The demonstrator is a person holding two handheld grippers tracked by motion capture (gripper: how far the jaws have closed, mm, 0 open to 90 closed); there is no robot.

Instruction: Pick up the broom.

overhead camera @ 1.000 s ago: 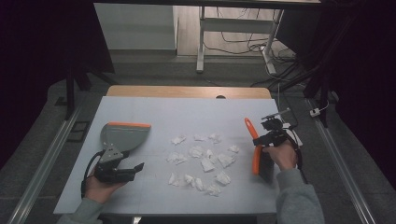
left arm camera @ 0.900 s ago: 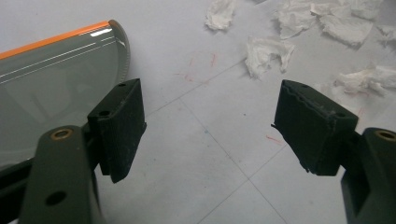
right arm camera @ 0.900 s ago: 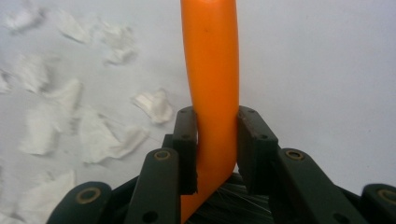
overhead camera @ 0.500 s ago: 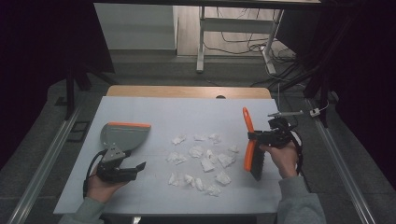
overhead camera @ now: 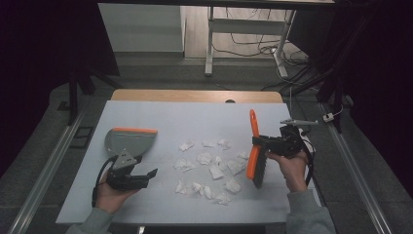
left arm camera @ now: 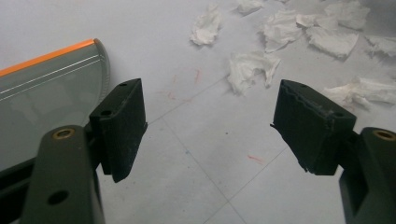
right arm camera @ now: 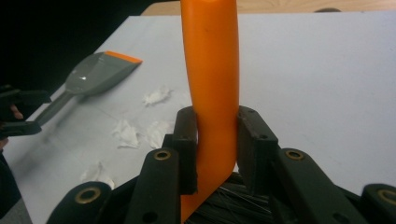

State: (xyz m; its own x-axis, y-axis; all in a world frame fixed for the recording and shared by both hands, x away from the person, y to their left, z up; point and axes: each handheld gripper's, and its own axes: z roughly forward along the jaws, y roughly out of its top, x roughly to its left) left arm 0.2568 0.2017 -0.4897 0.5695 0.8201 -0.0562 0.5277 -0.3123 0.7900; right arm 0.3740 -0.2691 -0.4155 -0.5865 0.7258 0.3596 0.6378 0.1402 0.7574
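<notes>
An orange-handled brush [overhead camera: 253,155] with dark bristles stands tilted, handle up, just right of crumpled white paper scraps [overhead camera: 209,165]. A grey, orange-edged dustpan [overhead camera: 130,140] lies flat, well left.

The brush [overhead camera: 253,148] has a bright orange handle and dark, near-black bristles. The dustpan [overhead camera: 130,140] is grey with an orange strip along its front lip. The crumpled paper scraps [overhead camera: 210,165] are white. The desk [overhead camera: 195,117] is pale grey-white, with faint red marks and thin grey lines, and a tan wooden edge at the far side. Both tools, the left tool [left arm camera: 208,121] and right tool [right arm camera: 215,140], are black with brass-coloured rivets.
</notes>
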